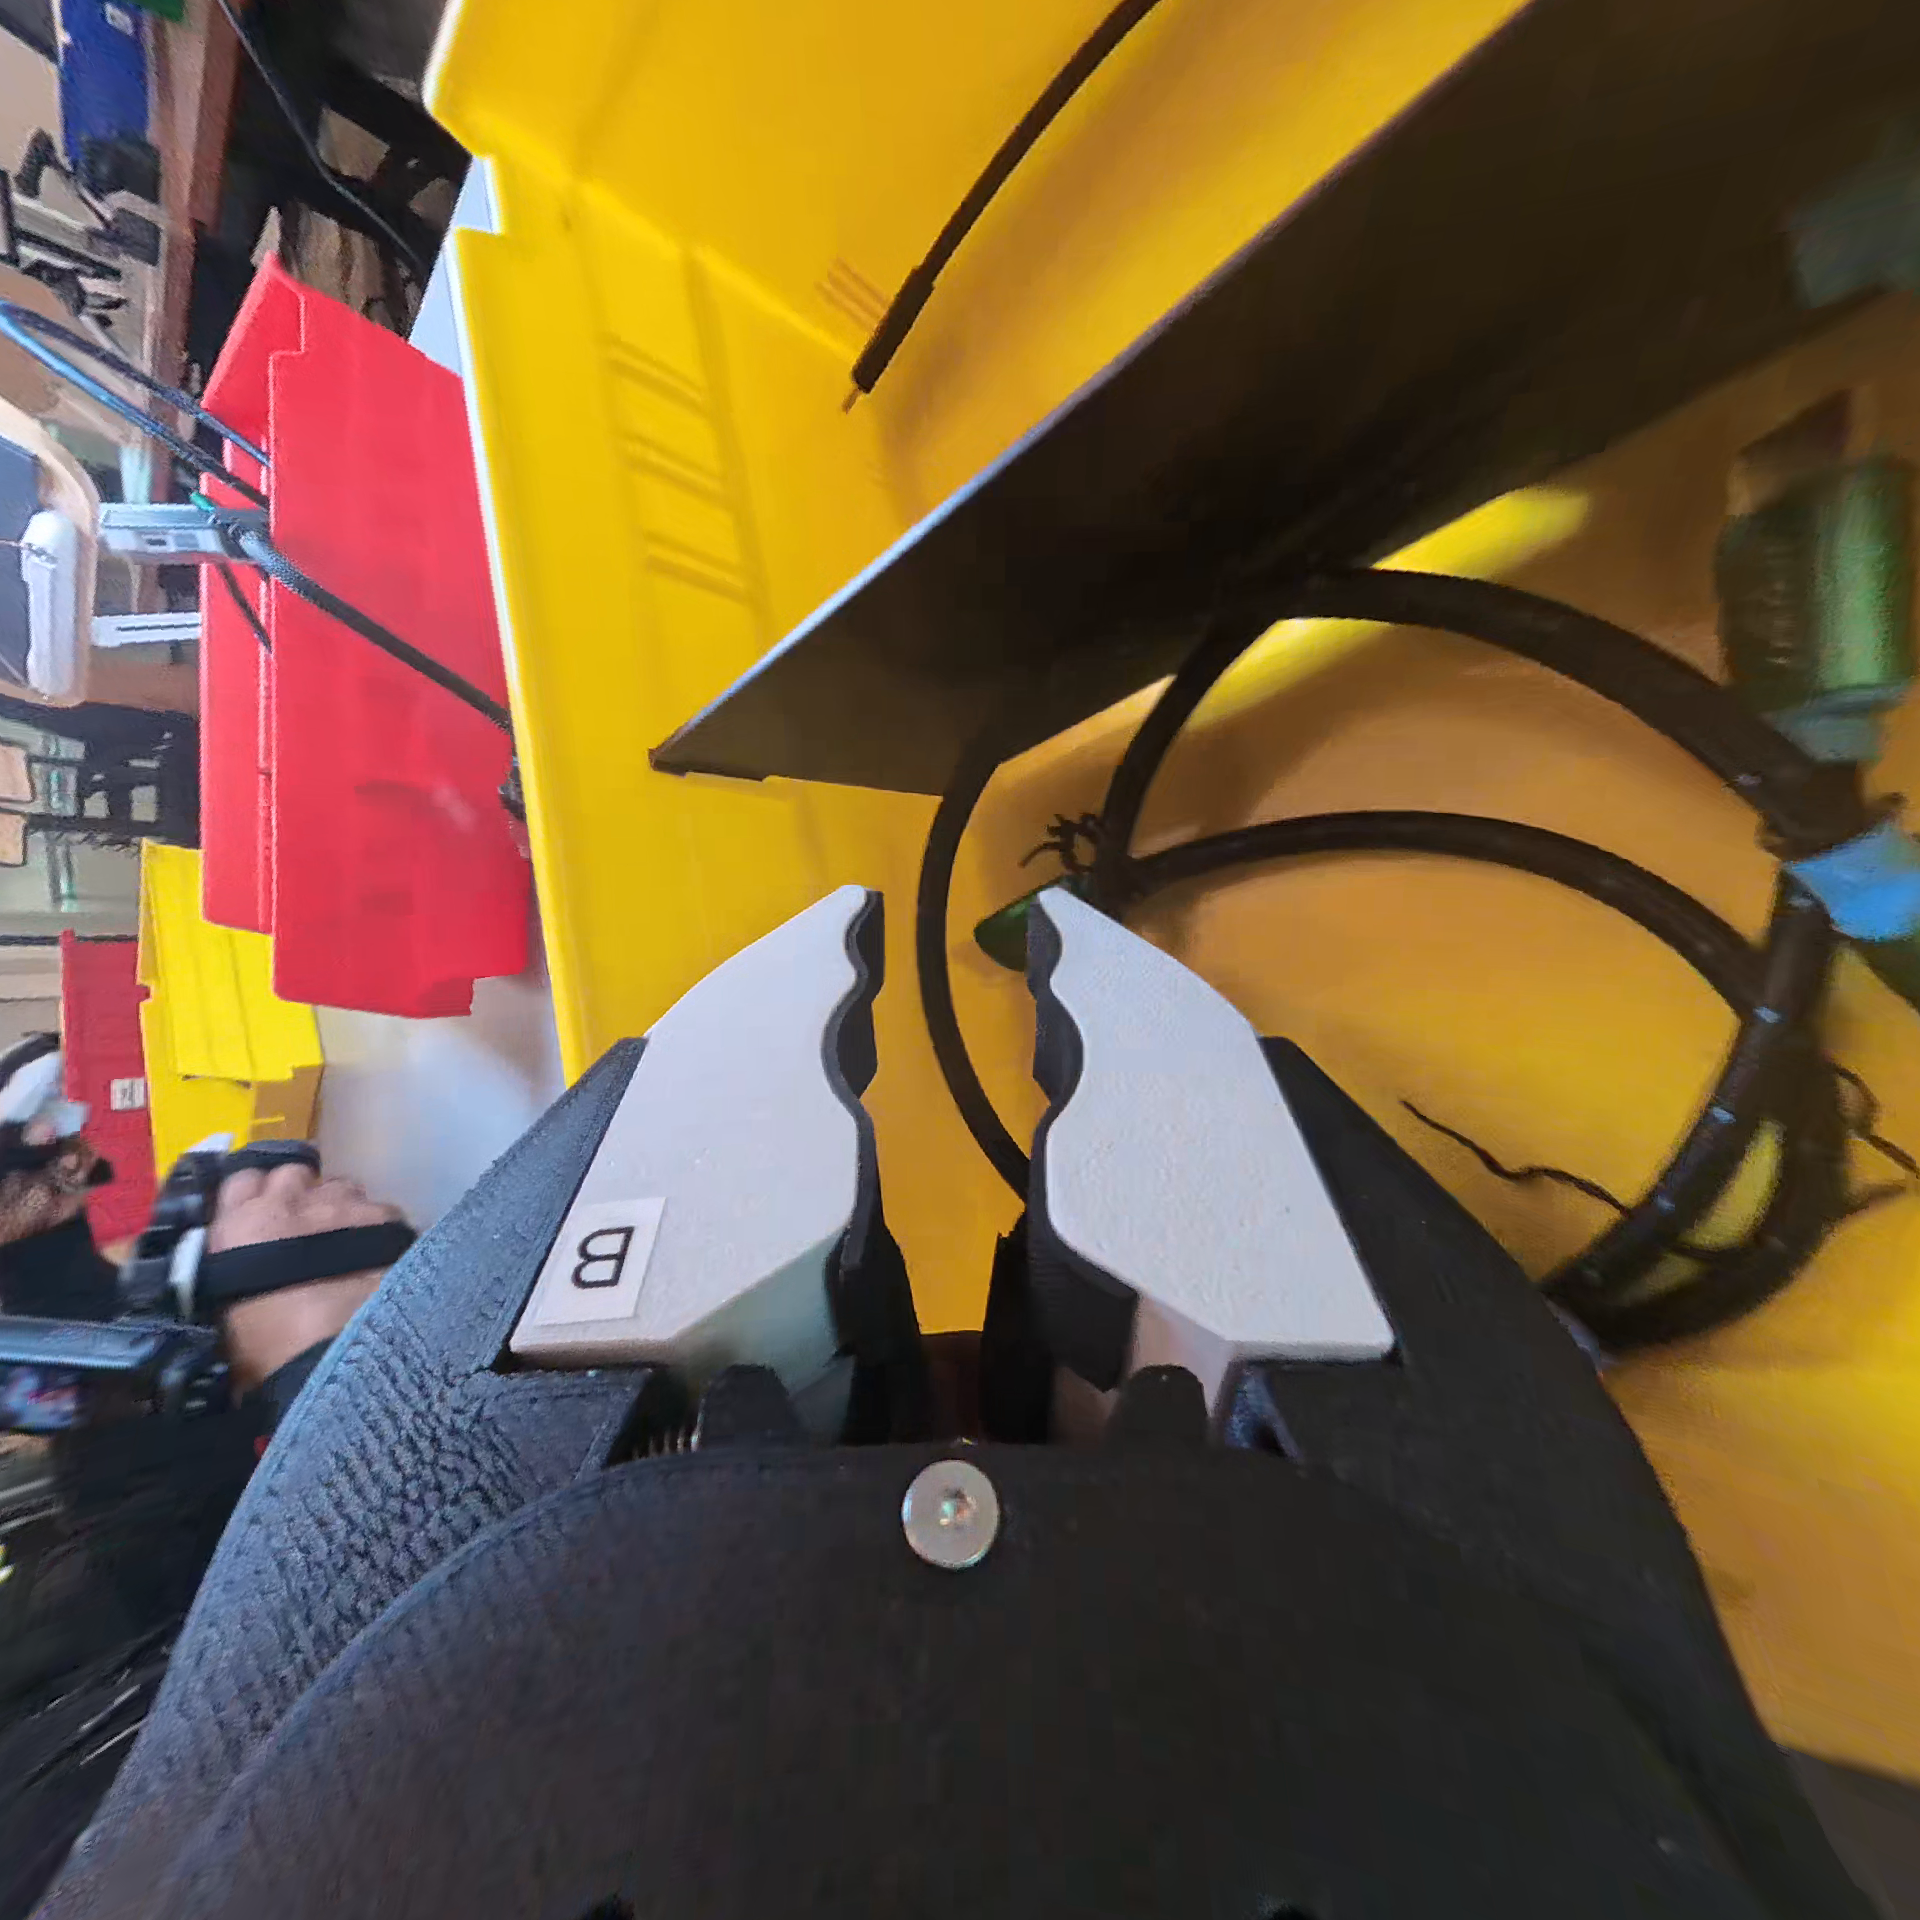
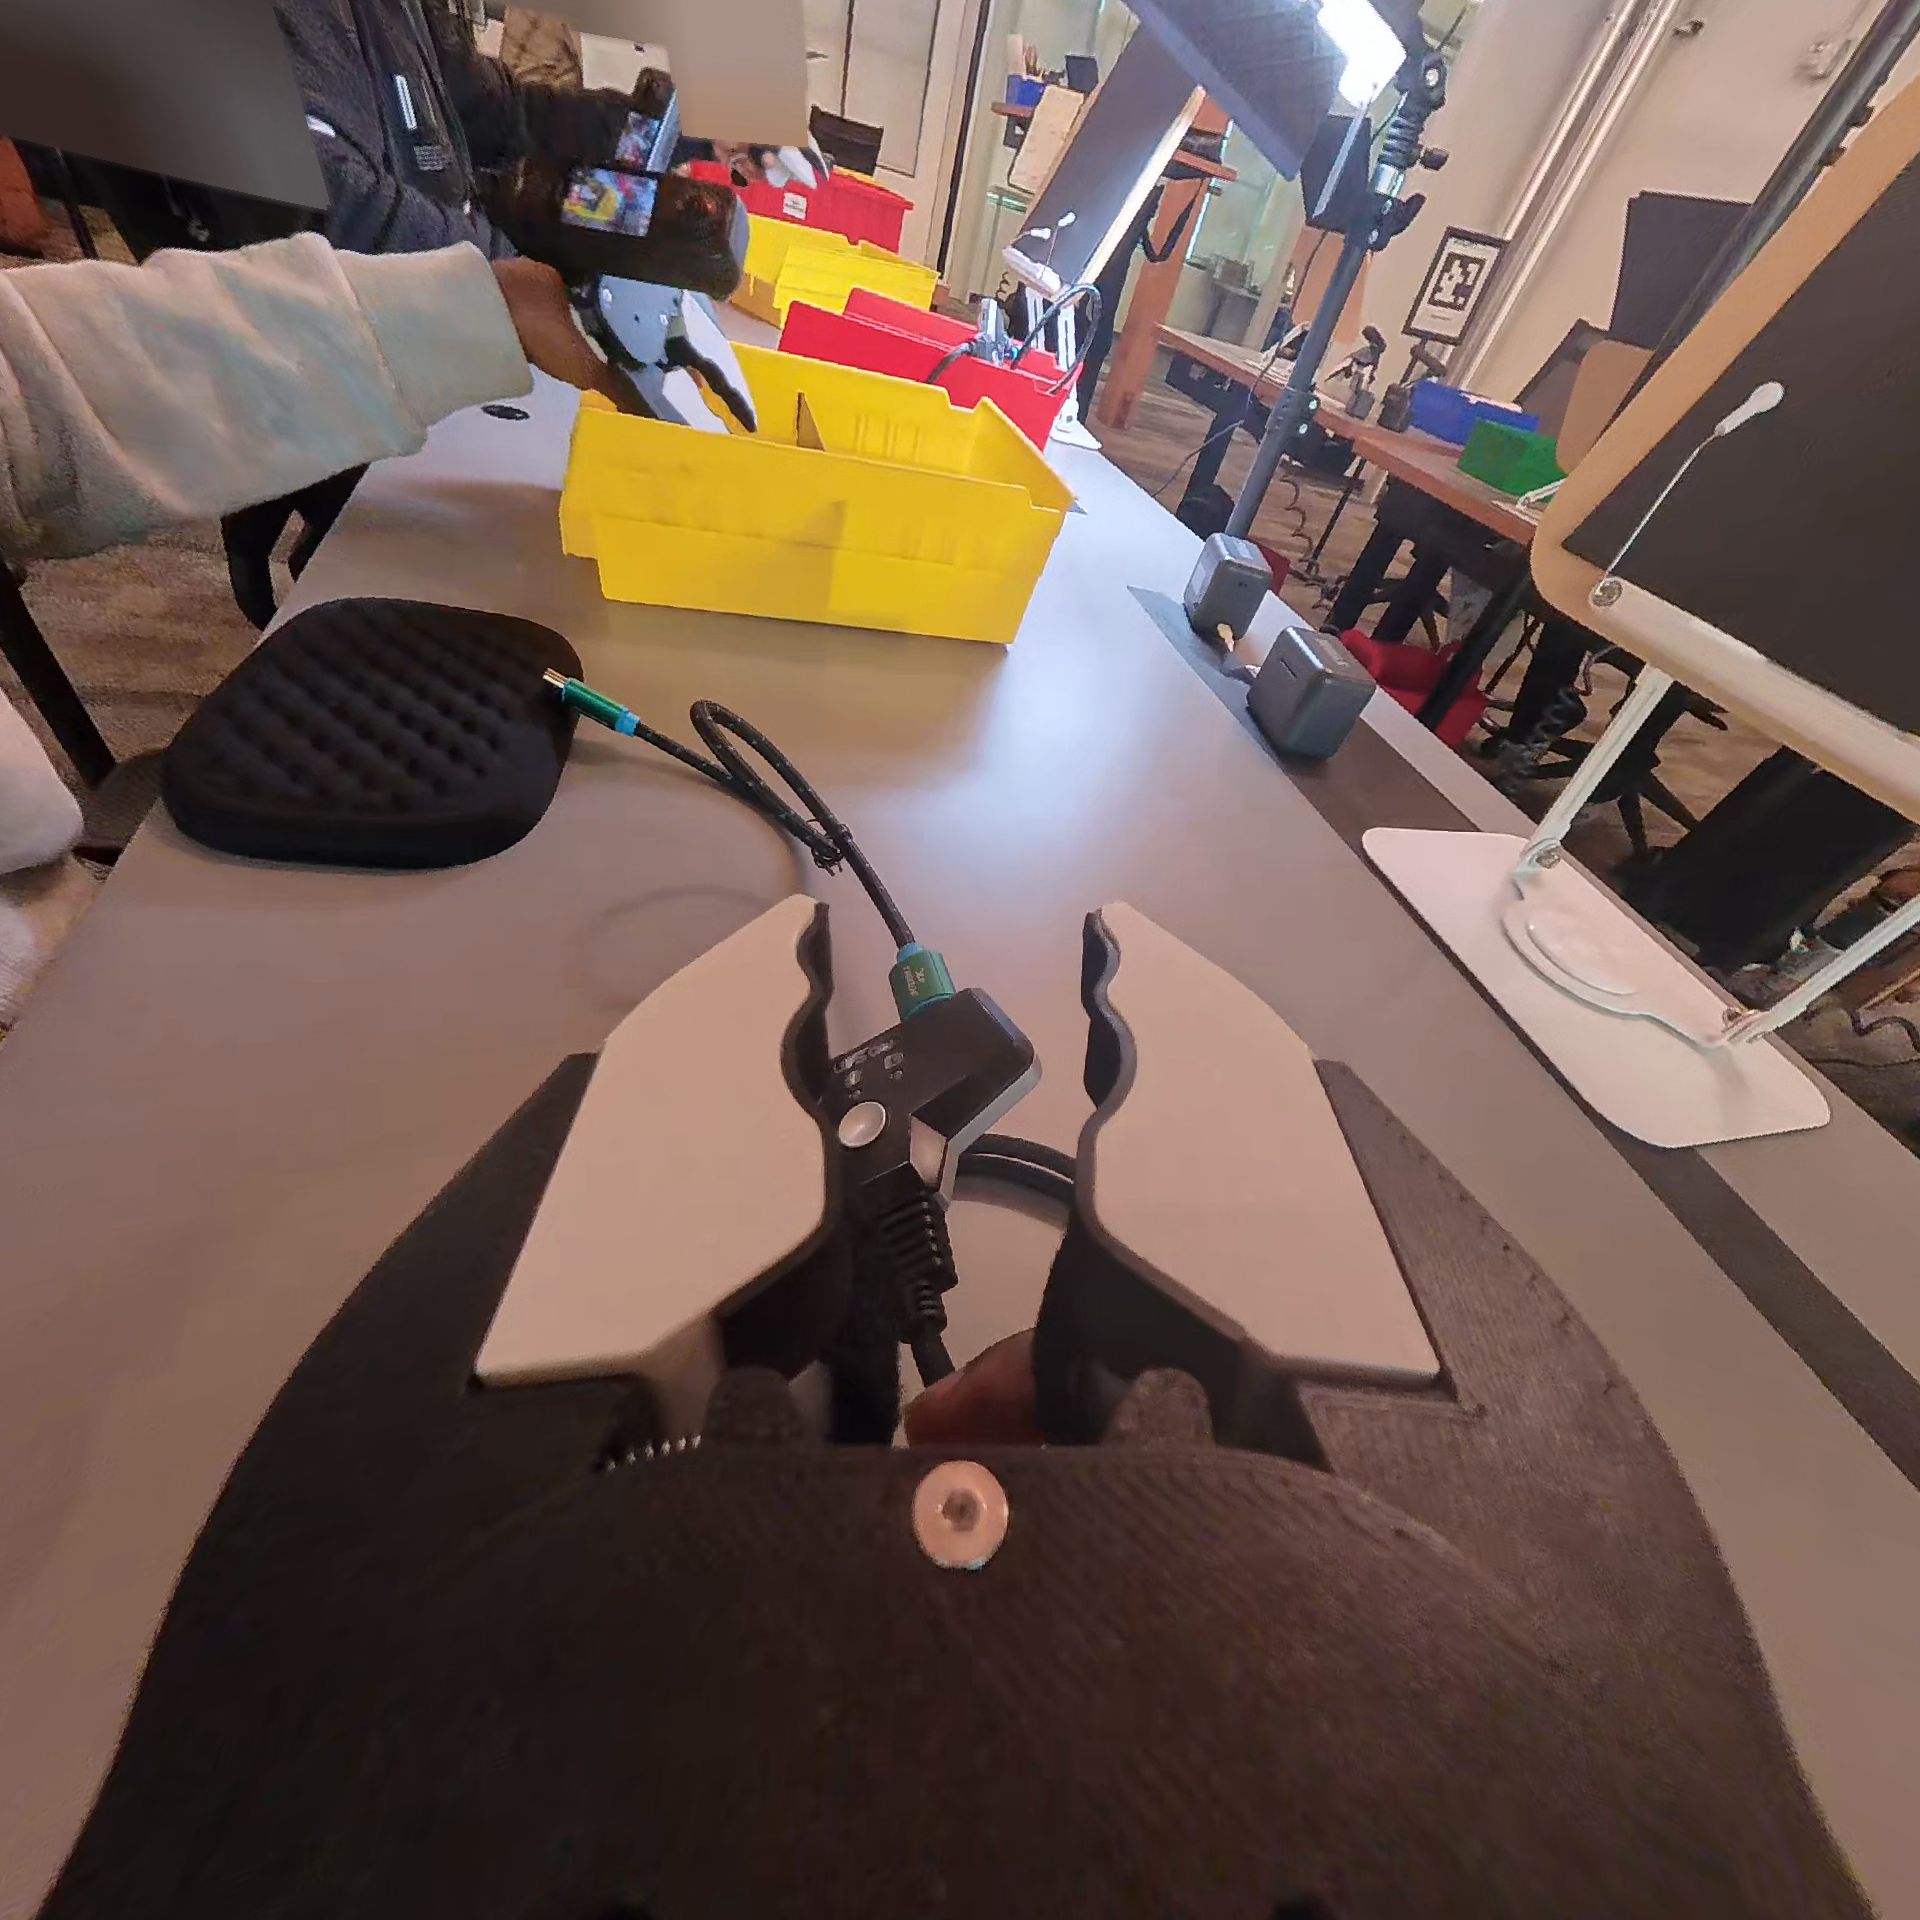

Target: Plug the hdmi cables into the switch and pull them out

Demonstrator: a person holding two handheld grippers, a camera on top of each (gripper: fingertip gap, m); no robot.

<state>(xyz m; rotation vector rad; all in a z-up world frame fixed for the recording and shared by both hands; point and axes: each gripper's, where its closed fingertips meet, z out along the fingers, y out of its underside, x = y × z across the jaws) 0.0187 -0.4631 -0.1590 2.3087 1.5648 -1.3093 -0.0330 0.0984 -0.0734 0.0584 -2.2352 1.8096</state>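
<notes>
bearing a lettered sticker, left gripper (image 1: 954, 914) hovers over coiled cable (image 1: 1455, 831).

Black switch (image 2: 914, 1081) on table, one green-ended cable (image 2: 790, 800) plugged in; coiled cable (image 1: 1455, 935) in yellow bin.

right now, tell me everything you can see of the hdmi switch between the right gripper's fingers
The hdmi switch is a small black box with a grey side, a round silver button on top and a ribbed strain relief leading into its own black cord. It lies tilted on the grey table, between the open fingers of the right gripper, touching the left one. One green-collared braided cable is plugged into its far end.
</notes>
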